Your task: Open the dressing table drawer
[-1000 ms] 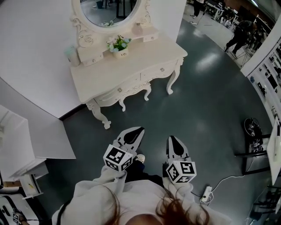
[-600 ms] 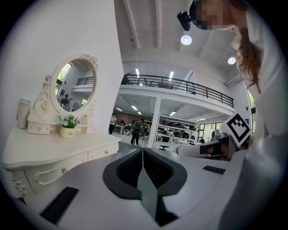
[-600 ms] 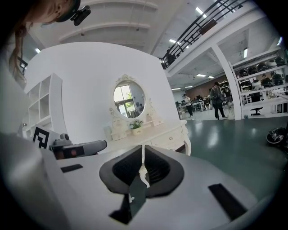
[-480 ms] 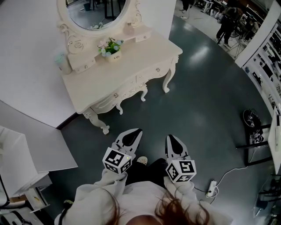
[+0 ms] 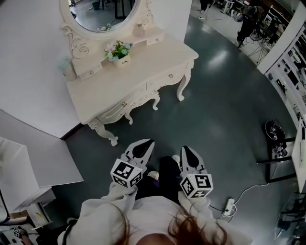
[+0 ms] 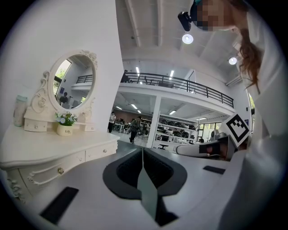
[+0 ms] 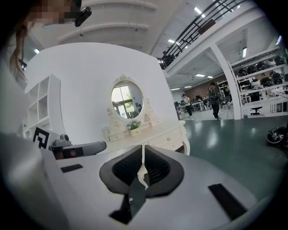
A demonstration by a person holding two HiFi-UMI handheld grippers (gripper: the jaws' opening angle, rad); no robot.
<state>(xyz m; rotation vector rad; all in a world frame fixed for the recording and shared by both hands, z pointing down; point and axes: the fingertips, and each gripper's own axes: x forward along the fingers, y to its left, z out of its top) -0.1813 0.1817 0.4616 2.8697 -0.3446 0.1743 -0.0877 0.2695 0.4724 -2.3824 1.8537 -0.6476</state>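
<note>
The drawer (image 5: 167,76) sat shut in the front of the cream dressing table (image 5: 143,67). Next to it was another shut drawer (image 5: 125,101), each had a small round knob, and the table stood by the white wall. On top, a little pot (image 5: 122,59) held flowers under the round mirror (image 5: 103,12), with a pale bottle (image 5: 65,67) at the far left. Dark floor (image 5: 224,105) lay between the table and the left tongs (image 5: 149,143) and right tongs (image 5: 185,152), both well apart from the table with jaws pressed together on nothing, and a plug strip (image 5: 228,208) lay at the right.
</note>
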